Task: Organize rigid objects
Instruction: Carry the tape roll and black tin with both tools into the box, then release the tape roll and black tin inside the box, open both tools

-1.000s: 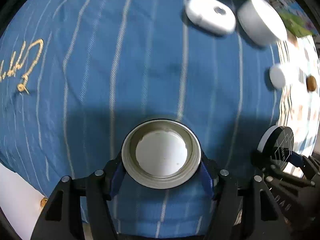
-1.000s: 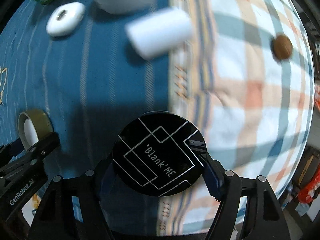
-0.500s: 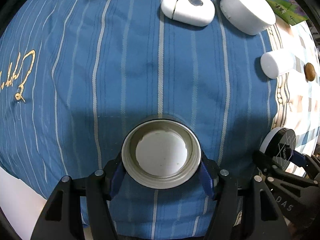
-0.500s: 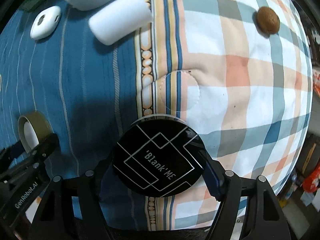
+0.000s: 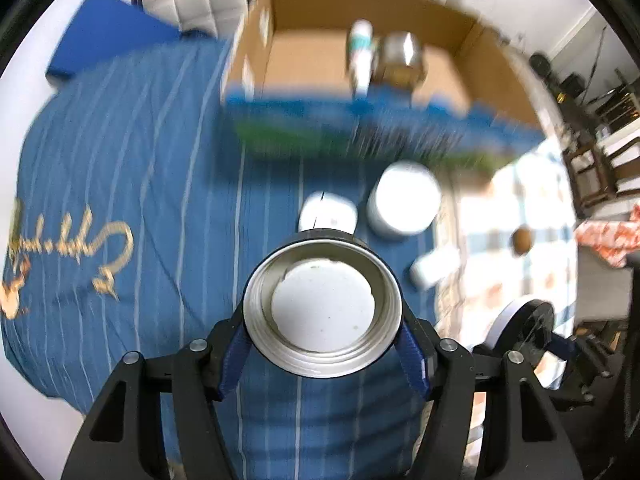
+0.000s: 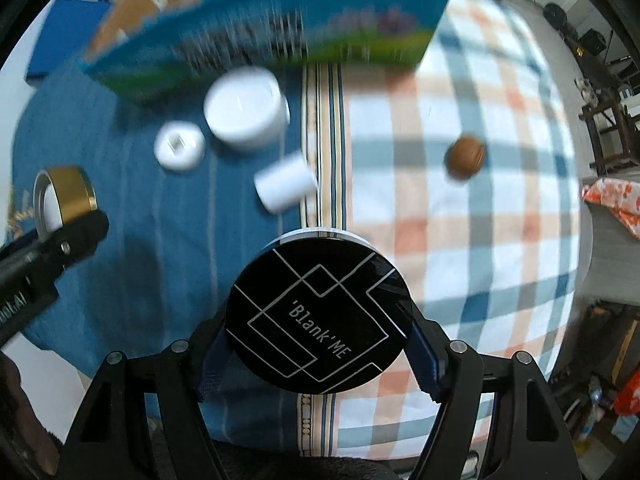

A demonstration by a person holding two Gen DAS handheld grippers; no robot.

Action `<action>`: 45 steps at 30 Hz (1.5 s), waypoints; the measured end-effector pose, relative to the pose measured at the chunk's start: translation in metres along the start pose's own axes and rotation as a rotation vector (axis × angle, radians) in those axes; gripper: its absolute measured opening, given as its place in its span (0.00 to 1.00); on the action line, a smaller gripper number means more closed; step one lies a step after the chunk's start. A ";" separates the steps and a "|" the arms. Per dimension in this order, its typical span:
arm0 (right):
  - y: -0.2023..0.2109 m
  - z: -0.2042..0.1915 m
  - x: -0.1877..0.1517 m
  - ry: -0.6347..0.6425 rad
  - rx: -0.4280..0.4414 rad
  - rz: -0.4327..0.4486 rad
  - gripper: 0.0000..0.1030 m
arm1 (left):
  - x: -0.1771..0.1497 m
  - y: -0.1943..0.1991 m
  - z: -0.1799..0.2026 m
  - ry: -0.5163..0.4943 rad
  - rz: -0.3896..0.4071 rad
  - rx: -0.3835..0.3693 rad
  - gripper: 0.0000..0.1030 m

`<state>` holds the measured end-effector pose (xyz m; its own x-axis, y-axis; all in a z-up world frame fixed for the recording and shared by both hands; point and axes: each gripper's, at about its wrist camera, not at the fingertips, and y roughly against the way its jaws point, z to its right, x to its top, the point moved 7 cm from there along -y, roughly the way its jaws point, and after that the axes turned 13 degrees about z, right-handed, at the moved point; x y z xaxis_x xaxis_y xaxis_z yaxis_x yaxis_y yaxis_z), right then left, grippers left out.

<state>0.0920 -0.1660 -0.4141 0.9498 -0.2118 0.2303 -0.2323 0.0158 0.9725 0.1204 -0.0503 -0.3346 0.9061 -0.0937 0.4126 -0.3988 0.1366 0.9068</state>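
Note:
My left gripper (image 5: 322,340) is shut on a round gold-sided lid (image 5: 322,307), its white inside facing the camera; it also shows in the right wrist view (image 6: 64,196). My right gripper (image 6: 318,344) is shut on a black round compact (image 6: 318,316) printed "Blank'ME", also seen edge-on in the left wrist view (image 5: 524,328). Both are held above the bed. On the blue striped cloth (image 5: 120,168) lie a white jar (image 6: 244,108), a white oval case (image 6: 180,146) and a small white cylinder (image 6: 286,182). A brown nut (image 6: 466,156) lies on the plaid cloth (image 6: 460,240).
An open cardboard box (image 5: 360,56) with a blue and green printed front (image 6: 280,32) stands behind the white items and holds a white tube (image 5: 360,56) and a shiny container (image 5: 400,56). Chairs and clutter stand at the right (image 5: 600,152).
Both grippers have lifted and tilted up with their objects still held. The view now takes in the cardboard box and the room beyond; the white items appear farther away.

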 end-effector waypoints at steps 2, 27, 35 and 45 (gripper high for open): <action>0.022 -0.002 0.018 -0.003 0.020 0.046 0.75 | 0.029 0.013 -0.001 -0.005 0.043 -0.011 0.60; -0.044 0.042 0.317 -0.105 0.027 0.112 0.75 | 0.239 -0.157 -0.014 0.081 -0.143 -0.017 0.60; -0.109 0.044 0.362 -0.115 -0.018 0.024 0.75 | 0.270 -0.219 -0.015 0.052 -0.226 0.018 0.60; -0.147 0.037 0.375 -0.081 -0.051 -0.063 0.76 | 0.278 -0.247 -0.008 0.022 -0.288 0.030 0.60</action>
<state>0.4743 -0.2839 -0.4725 0.9415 -0.2924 0.1673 -0.1598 0.0496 0.9859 0.4717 -0.1019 -0.4451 0.9853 -0.1032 0.1363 -0.1286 0.0778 0.9886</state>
